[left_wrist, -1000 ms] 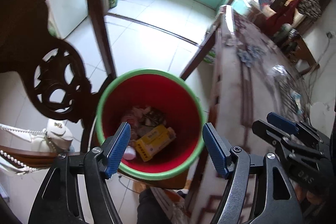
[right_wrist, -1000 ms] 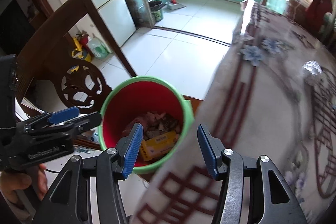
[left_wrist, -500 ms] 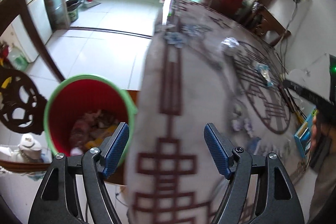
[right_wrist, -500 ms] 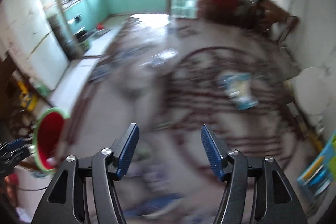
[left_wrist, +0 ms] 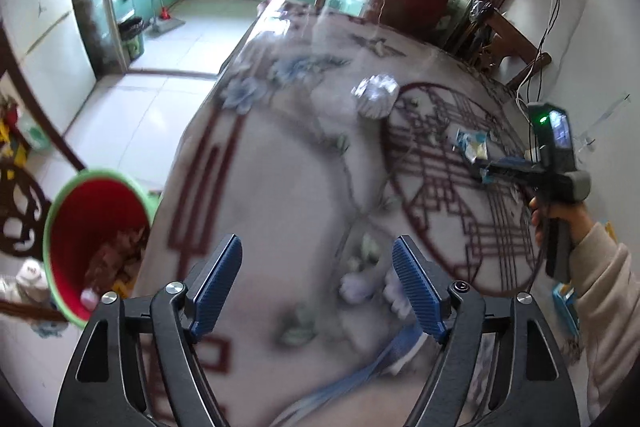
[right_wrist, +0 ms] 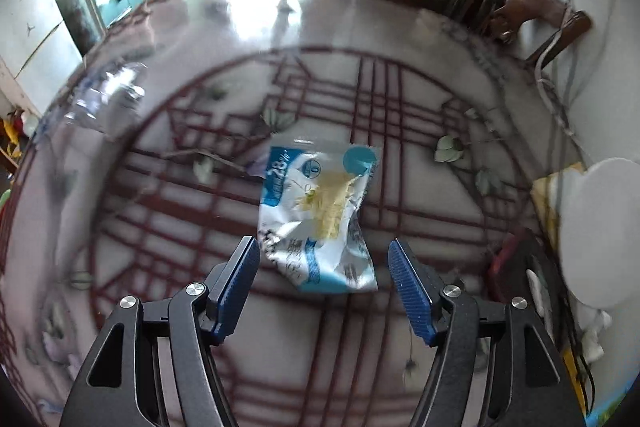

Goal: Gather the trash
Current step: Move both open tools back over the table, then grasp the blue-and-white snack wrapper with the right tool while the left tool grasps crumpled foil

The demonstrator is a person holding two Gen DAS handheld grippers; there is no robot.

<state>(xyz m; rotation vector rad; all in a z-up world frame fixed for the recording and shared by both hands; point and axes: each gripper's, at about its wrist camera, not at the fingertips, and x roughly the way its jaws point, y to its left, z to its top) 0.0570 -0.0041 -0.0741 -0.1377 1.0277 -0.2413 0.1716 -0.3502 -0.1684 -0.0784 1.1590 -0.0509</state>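
Below my right gripper point(right_wrist: 322, 281) a crinkled blue-and-white foil snack wrapper point(right_wrist: 320, 217) lies flat on the glossy round table point(right_wrist: 160, 227) with red lattice print; the ribbed blue pads stand wide, empty, just short of it. My left gripper point(left_wrist: 316, 285) is widening over blurred tabletop, nothing between. A crumpled silvery foil ball point(left_wrist: 376, 97) is smeared. Off the table's left edge, the red green-rimmed plastic bin point(left_wrist: 92, 235) shows partly, cut by that edge.

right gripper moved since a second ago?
Yes. The right gripper was over the red bin; it has swung across the table and now frames the blue-white wrapper.
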